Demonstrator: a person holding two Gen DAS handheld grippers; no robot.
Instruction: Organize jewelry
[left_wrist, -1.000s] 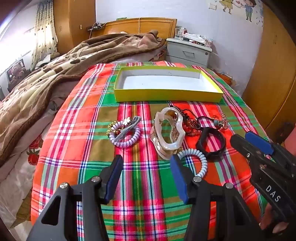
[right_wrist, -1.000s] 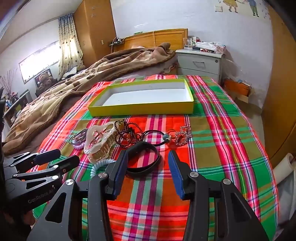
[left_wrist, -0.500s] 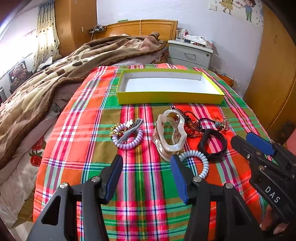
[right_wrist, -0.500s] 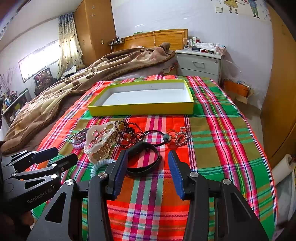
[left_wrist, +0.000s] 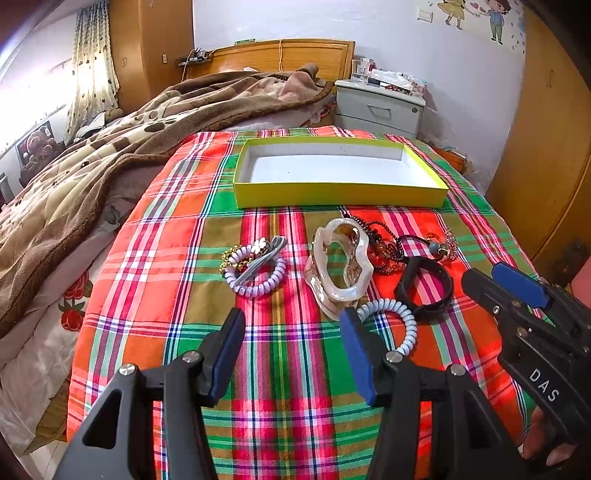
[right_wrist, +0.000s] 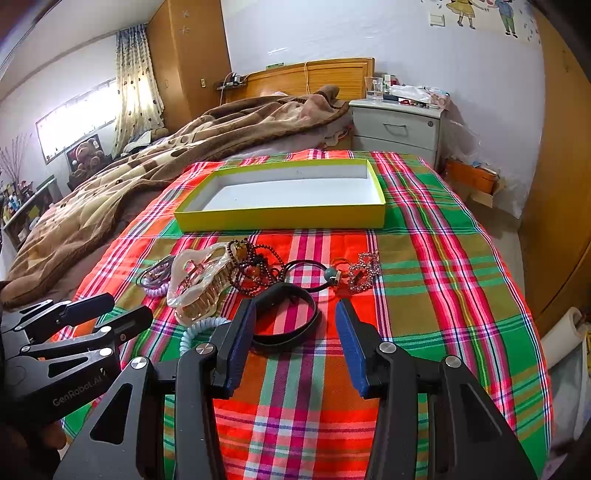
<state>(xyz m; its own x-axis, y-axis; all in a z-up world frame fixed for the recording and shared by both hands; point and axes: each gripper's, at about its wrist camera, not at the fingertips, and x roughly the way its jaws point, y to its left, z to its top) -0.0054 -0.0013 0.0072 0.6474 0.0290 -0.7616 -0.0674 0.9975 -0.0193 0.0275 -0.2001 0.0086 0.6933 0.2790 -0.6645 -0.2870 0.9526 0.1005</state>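
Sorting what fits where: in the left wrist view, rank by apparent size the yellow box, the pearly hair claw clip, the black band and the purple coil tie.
1. yellow box, largest though farthest
2. hair claw clip
3. purple coil tie and black band: too alike to rank

A brown blanket is lying rumpled beside the plaid cloth; a grey nightstand is standing behind.

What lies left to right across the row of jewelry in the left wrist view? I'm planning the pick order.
Lilac coil bracelet with gold beads → pearly hair claw clip → dark bead necklace → black band → small sparkly charm piece. The pale blue coil tie lies nearer, below the clip.
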